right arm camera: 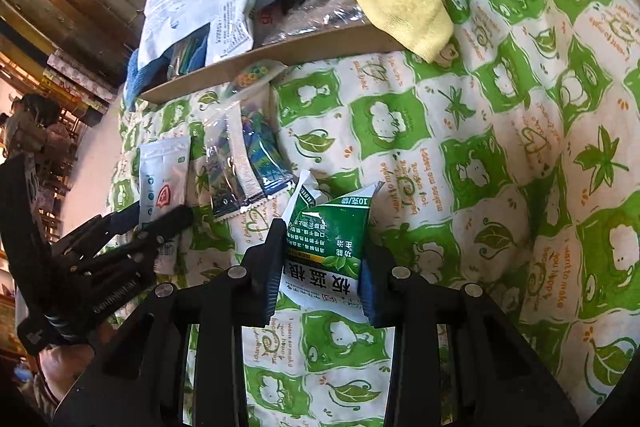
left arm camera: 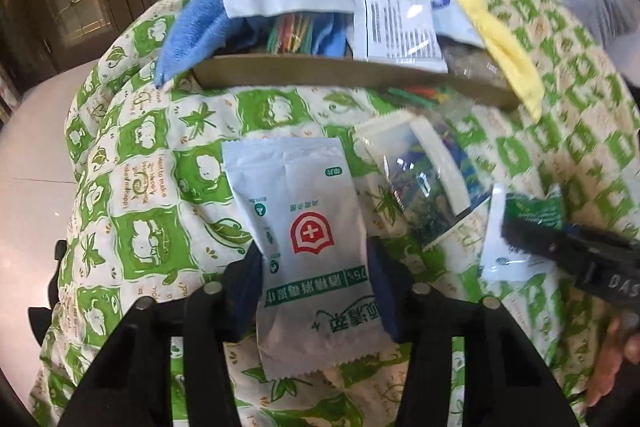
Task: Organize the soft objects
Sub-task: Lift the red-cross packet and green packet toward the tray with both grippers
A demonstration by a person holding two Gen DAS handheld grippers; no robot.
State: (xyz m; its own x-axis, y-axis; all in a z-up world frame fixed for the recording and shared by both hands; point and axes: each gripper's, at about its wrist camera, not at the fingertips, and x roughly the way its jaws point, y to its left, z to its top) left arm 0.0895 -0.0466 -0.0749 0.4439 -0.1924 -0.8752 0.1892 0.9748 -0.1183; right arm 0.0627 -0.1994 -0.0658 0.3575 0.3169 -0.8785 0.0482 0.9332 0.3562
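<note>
My left gripper (left arm camera: 314, 291) is shut on a white wipe packet (left arm camera: 304, 211) with a red cross shield, its pads pressing both long edges just above the quilt. In the right wrist view the same packet (right arm camera: 164, 179) sits between the left gripper's fingers (right arm camera: 180, 217). My right gripper (right arm camera: 320, 267) is shut on a green-and-white sachet (right arm camera: 332, 231), held upright over the quilt. That sachet (left arm camera: 536, 207) also shows at the right edge of the left wrist view, in the right gripper (left arm camera: 516, 227).
A cardboard box (left arm camera: 320, 75) lies further back with a blue towel (left arm camera: 192, 31), a yellow towel (left arm camera: 500, 47) and several white packets. Clear plastic packs (left arm camera: 420, 179) lie between box and grippers. A green-patterned quilt (right arm camera: 520, 147) covers everything. A person (right arm camera: 28, 127) stands far left.
</note>
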